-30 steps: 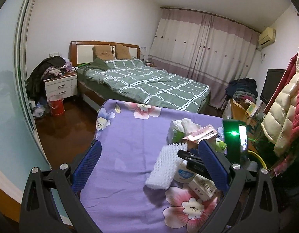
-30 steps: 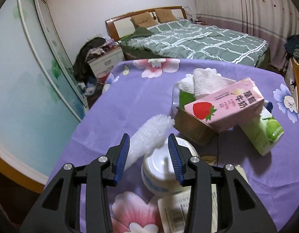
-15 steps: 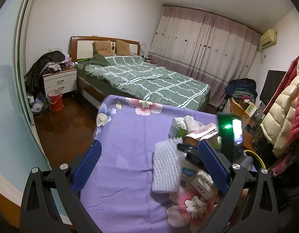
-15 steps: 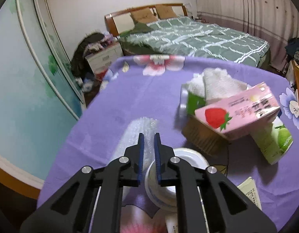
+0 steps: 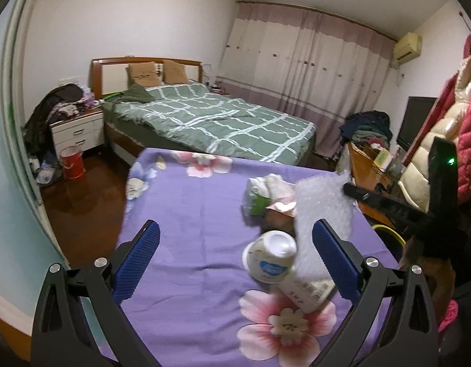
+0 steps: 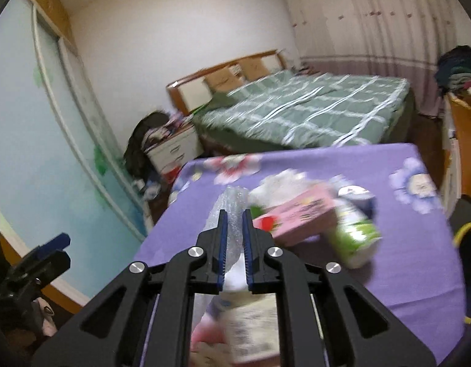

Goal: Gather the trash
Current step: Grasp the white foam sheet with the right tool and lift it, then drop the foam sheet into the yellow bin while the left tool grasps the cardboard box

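Lifted bubble wrap (image 6: 231, 214) hides right gripper's (image 6: 234, 214) blurred fingertips.

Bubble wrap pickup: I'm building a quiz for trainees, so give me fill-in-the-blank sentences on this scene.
1. The right tongs are shut on the ____.
2. The left tongs are ____ and hold nothing.
3. The white cup lies on its ____.
4. The tablecloth is ____ with flowers.

Answers: bubble wrap; open; side; purple

Walls: plain white, upper left of the frame.
Bed (image 5: 211, 119): centre, green checked quilt, wooden headboard.
Curtains (image 5: 309, 70): pinkish, drawn, upper right.
Nightstand (image 5: 78, 134): white, left, heaped with clothes.
Floor (image 5: 82, 198): dark, glossy wood, lower left.
Air conditioner (image 5: 407, 46): high at right.
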A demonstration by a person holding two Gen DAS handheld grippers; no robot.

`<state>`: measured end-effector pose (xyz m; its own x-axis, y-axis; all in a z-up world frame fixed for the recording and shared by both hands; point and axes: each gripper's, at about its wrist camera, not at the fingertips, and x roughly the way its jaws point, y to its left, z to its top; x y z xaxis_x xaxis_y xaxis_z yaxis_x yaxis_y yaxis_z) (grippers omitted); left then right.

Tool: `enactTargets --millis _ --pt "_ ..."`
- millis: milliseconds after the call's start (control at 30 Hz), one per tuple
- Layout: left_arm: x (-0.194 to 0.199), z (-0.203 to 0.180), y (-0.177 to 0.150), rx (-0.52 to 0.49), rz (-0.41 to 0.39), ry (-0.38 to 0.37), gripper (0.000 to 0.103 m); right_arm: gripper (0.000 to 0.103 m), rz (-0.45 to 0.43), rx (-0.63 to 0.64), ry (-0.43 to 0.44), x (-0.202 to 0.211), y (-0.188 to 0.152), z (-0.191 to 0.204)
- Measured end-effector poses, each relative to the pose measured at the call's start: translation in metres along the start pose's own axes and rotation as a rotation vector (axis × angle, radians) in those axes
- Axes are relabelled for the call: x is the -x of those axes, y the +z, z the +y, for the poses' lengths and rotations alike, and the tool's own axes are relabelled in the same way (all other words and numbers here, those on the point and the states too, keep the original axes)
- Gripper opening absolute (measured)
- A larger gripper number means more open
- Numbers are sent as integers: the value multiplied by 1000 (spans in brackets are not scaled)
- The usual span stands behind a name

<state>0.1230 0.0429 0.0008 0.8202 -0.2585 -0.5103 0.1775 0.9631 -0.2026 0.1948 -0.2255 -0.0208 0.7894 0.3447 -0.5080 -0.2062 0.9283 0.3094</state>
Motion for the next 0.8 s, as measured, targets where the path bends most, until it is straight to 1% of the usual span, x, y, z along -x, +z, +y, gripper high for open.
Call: enactTargets --millis 100,133,233,333,433,567,667,733,800 --pt "-11 -20 -4 -25 19 -57 98 10 -41 -43 -87 25 2 -40" --pt "-18 -30 -7 -39 32 -85 98 10 -47 -55 -111 31 2 -51" --pt "-37 -53 -19 -69 74 -132 98 10 -62 -102 -203 47 1 -93" --pt "-59 -71 -35 -88 135 -178 98 10 -75 -156 -302 64 -2 -140" --pt "-86 -90 -57 -108 215 -235 98 10 -89 -208 -404 80 -7 -184" --pt "-111 -104 -81 -136 288 -264 98 10 -105 -271 -535 99 -16 -241" --pt "-126 -109 -97 -142 345 -263 98 10 -101 -305 -609 105 -24 -276" --pt "-132 -112 -106 -140 378 -261 98 10 -99 -318 -674 105 -29 -297" --pt "-134 -114 -112 -140 398 -258 98 10 -89 -333 -716 103 -33 -317"
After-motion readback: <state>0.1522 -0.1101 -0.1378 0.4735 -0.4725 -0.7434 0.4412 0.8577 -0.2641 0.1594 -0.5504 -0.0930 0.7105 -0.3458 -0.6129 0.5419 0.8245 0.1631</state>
